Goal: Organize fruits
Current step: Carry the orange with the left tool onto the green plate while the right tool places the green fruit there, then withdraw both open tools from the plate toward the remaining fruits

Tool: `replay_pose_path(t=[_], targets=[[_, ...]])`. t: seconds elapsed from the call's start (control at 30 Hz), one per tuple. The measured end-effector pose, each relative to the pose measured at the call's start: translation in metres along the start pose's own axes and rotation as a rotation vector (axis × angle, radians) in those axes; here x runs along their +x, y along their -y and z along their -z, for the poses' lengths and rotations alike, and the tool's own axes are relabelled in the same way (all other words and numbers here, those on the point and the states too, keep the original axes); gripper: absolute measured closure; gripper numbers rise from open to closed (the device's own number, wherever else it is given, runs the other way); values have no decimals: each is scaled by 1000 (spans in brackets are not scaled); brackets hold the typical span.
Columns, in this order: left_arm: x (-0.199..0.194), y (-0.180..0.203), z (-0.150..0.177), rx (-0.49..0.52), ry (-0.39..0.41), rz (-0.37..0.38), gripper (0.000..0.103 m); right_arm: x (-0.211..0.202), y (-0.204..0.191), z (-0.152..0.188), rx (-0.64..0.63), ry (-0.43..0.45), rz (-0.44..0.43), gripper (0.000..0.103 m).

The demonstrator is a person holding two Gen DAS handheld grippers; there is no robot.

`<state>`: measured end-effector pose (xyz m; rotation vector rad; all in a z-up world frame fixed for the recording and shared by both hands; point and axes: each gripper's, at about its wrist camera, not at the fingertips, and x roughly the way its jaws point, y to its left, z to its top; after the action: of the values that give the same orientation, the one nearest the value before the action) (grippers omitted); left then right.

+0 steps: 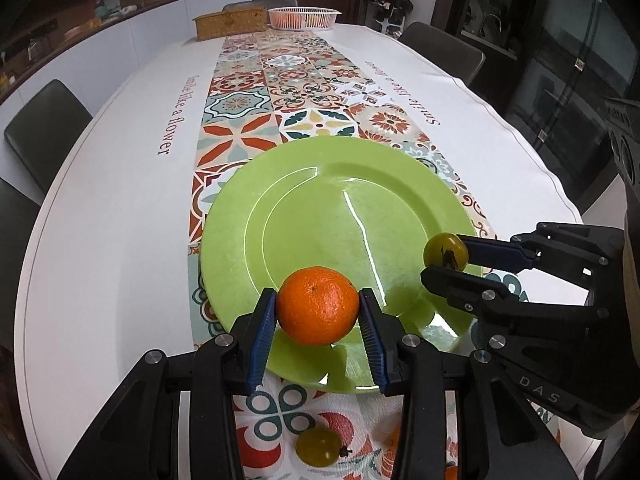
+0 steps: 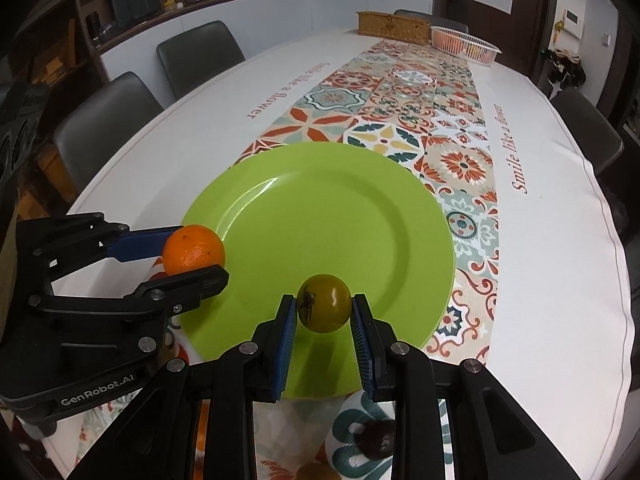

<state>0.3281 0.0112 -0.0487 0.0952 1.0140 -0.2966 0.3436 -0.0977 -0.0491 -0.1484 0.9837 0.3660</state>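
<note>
The big table (image 1: 100,220) wears a white cloth with a bright tiled strip down the middle. On that strip sits the green plate (image 1: 304,208), and it has no fruit on it yet. Both fruits hang over the near edge of the plate, so the way to go is down.

The left gripper (image 1: 318,308) pinches the orange (image 1: 318,305) from both sides. The orange is round, bright and bumpy, with a tiny dot on top. It hangs over the near left part of the plate.

The right gripper (image 2: 324,309) pinches the small green tomato (image 2: 324,303). It is smooth and yellow-green, with a dark dried stem bit pressed by one blue pad. It hangs over the near right part of the plate.

The two grippers are side by side and about as near to the plate as each other. Round fruits may roll when let go.

One more green tomato (image 1: 318,448) lies on the cloth, just this side of the plate.
</note>
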Motion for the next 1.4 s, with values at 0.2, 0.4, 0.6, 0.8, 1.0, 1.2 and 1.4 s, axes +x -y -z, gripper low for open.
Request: replay_pose_path(t=[0.2, 0.4, 0.6, 0.8, 1.0, 1.2, 1.4], targets=[[0, 1, 0, 12, 0, -23, 60, 1, 2, 0, 5, 3, 2, 71], [-21, 2, 4, 21, 52, -58, 53, -12, 6, 5, 19, 26, 4, 71], [-51, 10, 13, 25, 113, -77, 49, -40, 4, 16, 21, 76, 7, 71], [-95, 26, 28, 51, 218, -141, 36, -82, -4, 29, 12, 161, 20, 62], [-131, 36, 46, 33, 304, -167, 23, -117, -10, 44, 9, 236, 32, 55], [-156, 43, 69, -11, 361, -190, 16, -146, -21, 65, -16, 303, 67, 47], [-165, 51, 93, 2, 363, -184, 16, -163, -27, 91, -28, 343, 104, 39]])
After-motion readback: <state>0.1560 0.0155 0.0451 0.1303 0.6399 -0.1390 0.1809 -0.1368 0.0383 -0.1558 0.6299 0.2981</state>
